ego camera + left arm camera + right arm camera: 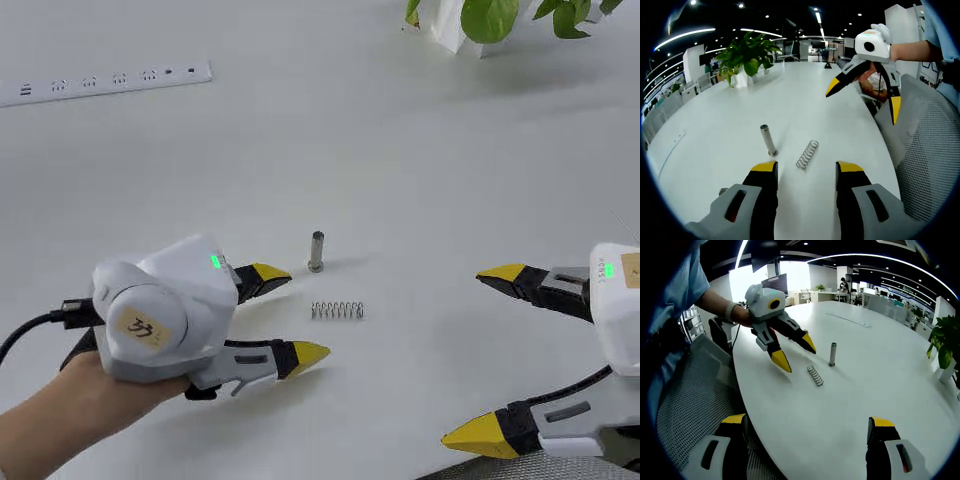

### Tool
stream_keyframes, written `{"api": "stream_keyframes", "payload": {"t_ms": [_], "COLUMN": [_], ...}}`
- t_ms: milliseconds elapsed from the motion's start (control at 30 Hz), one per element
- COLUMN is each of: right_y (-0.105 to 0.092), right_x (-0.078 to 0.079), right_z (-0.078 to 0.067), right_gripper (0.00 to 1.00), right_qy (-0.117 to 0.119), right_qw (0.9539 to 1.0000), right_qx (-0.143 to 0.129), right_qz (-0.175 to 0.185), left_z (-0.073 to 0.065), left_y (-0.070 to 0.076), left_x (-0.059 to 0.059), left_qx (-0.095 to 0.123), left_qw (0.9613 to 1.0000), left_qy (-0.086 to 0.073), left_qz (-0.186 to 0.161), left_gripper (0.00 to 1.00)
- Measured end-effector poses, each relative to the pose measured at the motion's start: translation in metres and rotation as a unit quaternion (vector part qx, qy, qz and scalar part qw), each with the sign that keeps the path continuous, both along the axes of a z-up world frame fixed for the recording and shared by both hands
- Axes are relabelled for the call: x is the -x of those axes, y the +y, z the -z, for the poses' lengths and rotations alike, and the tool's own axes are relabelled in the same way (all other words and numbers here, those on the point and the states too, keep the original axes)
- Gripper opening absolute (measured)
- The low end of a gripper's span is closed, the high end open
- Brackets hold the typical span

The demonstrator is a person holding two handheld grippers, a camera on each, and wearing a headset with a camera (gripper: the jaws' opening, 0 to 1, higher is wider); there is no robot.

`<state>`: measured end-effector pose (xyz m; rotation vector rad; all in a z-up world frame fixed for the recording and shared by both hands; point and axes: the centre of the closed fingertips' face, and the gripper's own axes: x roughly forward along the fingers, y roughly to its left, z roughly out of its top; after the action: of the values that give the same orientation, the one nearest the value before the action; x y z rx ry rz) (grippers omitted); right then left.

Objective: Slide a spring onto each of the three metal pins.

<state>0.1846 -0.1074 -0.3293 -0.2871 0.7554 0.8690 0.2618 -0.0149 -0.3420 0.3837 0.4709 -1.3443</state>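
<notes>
One metal pin (317, 251) stands upright on the white table, and a spring (337, 311) lies flat just in front of it. My left gripper (290, 314) is open, its yellow tips a short way left of the spring, which lies just ahead of the jaws (807, 153) with the pin (768, 140) beside it. My right gripper (487, 352) is open wide at the table's right front, well apart from the spring (815, 375) and pin (832, 354). Nothing is held by either one.
A white power strip (100, 83) lies at the far left of the table. A potted plant (487, 17) stands at the far right. A mesh chair (695, 395) sits at the table's near edge.
</notes>
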Motion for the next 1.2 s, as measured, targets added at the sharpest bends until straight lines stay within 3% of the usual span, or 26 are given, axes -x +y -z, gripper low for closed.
{"api": "stream_keyframes", "payload": {"t_ms": [100, 267, 567, 867, 1200], "right_y": [0.000, -0.003, -0.005, -0.002, 0.001], "right_x": [0.000, 0.002, 0.006, 0.008, 0.009], "right_z": [0.000, 0.001, 0.004, 0.005, 0.005], "right_gripper": [0.99, 0.99, 0.99, 0.99, 0.98], "right_qy": [0.001, 0.003, 0.009, 0.011, 0.010], "right_qw": [1.0000, 1.0000, 0.9999, 0.9998, 0.9998], "right_qx": [-0.001, -0.003, -0.005, -0.007, -0.010], "right_qz": [0.001, 0.005, 0.011, 0.014, 0.014], "left_z": [0.007, 0.010, 0.018, 0.024, 0.024], "left_y": [-0.003, -0.011, -0.014, -0.013, -0.010], "left_x": [-0.001, -0.004, -0.008, -0.001, 0.003], "left_qx": [-0.014, -0.009, -0.020, -0.031, -0.038], "left_qw": [0.9998, 0.9999, 0.9994, 0.9986, 0.9980], "left_qy": [-0.009, -0.002, 0.005, 0.014, 0.014], "left_qz": [0.013, 0.012, 0.027, 0.039, 0.048], "left_gripper": [0.34, 0.29, 0.21, 0.14, 0.08]}}
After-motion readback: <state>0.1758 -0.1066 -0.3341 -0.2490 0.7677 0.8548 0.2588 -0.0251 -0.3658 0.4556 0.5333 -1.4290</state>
